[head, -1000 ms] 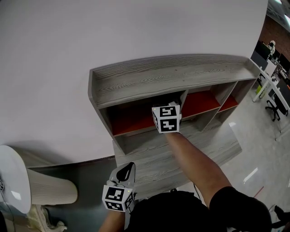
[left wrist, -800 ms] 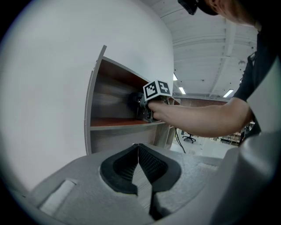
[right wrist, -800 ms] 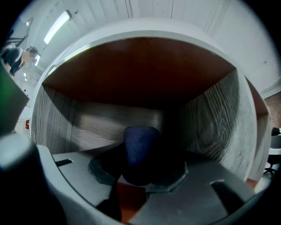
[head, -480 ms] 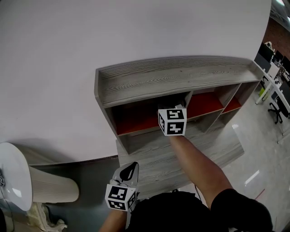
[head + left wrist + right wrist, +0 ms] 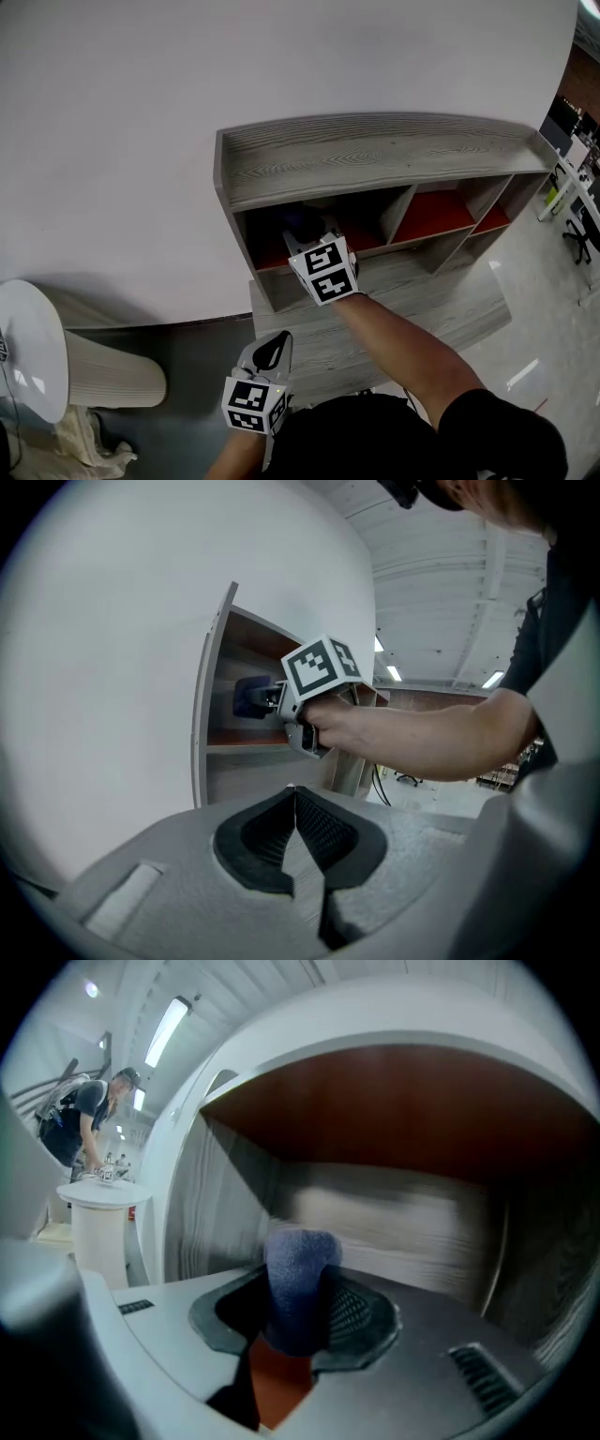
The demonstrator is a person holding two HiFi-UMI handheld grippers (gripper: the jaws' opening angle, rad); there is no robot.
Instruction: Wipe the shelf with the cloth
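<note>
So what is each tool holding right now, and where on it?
Right tool grips the bunched blue cloth, wad protruding ahead; left tool shut, empty.

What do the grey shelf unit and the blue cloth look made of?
The grey shelf unit looks like matt wood-grain laminate or board: streaked grain lines, red inner panels smooth. The blue cloth seems microfibre or fleece: soft fuzzy nap.

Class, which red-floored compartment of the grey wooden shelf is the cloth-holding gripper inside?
The leftmost compartment, against the grey wooden shelf's left wall: only it holds the right gripper, jaws shut on the dark blue cloth.
</note>
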